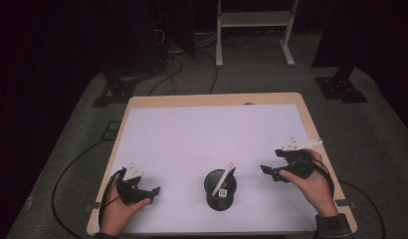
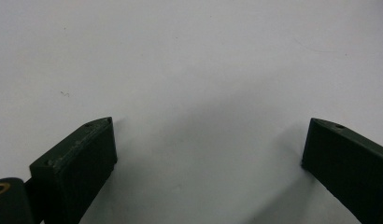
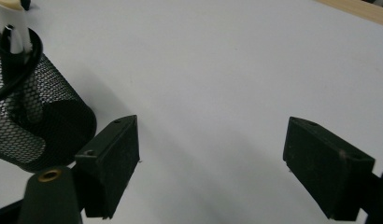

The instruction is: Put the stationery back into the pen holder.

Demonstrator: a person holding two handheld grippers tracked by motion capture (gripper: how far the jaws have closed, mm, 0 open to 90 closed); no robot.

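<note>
Pens (image 1: 225, 175) stand in the mesh cup (image 1: 220, 195), so work looks finished; left gripper (image 1: 153, 191) and right gripper (image 1: 265, 170) rest wide-jawed, holding nothing.

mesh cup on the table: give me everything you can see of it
The black mesh cup is a round wire-mesh holder with a solid rim, standing upright on the white table surface near the front edge, between the two grippers. A white pen-like stick leans in it, poking above the rim; a second, squarish white end shows inside. In the right gripper view the cup sits just beside the right gripper, whose fingers are open. Nothing grips it.
</note>
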